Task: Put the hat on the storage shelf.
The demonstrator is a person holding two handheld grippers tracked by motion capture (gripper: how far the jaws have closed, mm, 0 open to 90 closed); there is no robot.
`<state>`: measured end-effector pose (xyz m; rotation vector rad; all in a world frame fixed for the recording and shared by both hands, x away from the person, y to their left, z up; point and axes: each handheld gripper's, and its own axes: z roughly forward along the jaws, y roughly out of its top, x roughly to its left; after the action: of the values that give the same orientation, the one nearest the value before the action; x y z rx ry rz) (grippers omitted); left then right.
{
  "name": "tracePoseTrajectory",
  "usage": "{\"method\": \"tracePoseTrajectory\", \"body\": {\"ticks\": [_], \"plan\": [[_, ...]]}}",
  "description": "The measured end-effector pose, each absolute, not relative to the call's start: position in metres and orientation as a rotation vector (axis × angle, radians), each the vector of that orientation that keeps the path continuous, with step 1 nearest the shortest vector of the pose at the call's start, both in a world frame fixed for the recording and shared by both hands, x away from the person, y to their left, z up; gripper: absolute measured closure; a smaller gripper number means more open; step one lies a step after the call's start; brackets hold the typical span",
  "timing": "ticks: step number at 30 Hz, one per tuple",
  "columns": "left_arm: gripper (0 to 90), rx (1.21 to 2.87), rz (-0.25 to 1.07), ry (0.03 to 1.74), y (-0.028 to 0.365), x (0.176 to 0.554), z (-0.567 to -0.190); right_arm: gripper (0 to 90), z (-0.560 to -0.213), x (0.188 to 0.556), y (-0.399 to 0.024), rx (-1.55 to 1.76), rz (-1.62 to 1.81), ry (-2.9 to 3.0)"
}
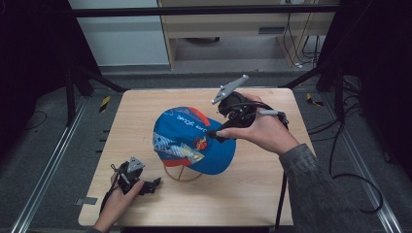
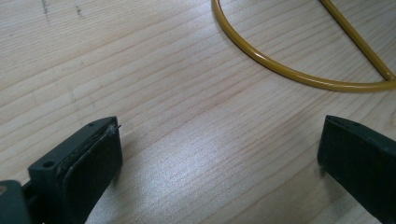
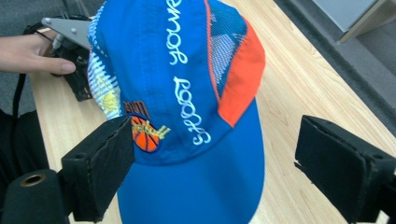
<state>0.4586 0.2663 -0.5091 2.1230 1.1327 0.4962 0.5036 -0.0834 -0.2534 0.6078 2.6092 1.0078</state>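
A blue cap (image 1: pixel 192 141) with orange panels, white lettering and a basketball patch rests on a yellow wire stand (image 1: pixel 180 175) at the table's middle. My right gripper (image 1: pixel 214 134) hovers at the cap's right side over the brim. In the right gripper view it (image 3: pixel 215 140) is open, its jaws standing wide on either side of the cap (image 3: pixel 187 93) without touching it. My left gripper (image 1: pixel 154 183) lies low near the front left, just left of the stand. It (image 2: pixel 219 140) is open over bare wood, with the stand's yellow ring (image 2: pixel 289 72) curving ahead.
The wooden table (image 1: pixel 252 189) has free room at the right and back. Black frame rails and cables (image 1: pixel 340 145) run along its sides. In the right gripper view, the other hand (image 3: pixel 32 53) holds the left gripper beyond the cap.
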Motion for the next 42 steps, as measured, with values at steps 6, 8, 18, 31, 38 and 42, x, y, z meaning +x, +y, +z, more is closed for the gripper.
{"method": "tracePoseTrajectory", "body": {"ticks": [6,8,18,31,38,42], "plan": [[0.0,2.123,0.497,1.132,0.266,0.459,-0.509,10.6,-0.259,0.503,-0.098,0.635,1.024,2.585],[0.0,2.122,0.497,1.133,0.266,0.459,-0.509,10.4,-0.261,0.503,-0.103,0.649,1.027,2.573],[0.0,2.125,0.495,1.132,0.266,0.458,-0.509,8.8,-0.274,0.502,-0.131,0.723,1.058,2.501],[0.0,2.125,0.495,1.133,0.266,0.458,-0.509,8.3,-0.302,0.498,-0.173,0.830,1.080,2.424],[0.0,2.124,0.496,1.132,0.266,0.459,-0.509,9.9,-0.321,0.495,-0.193,0.886,1.083,2.387],[0.0,2.123,0.495,1.133,0.266,0.459,-0.509,11.6,-0.334,0.493,-0.202,0.933,1.072,2.374]]}}
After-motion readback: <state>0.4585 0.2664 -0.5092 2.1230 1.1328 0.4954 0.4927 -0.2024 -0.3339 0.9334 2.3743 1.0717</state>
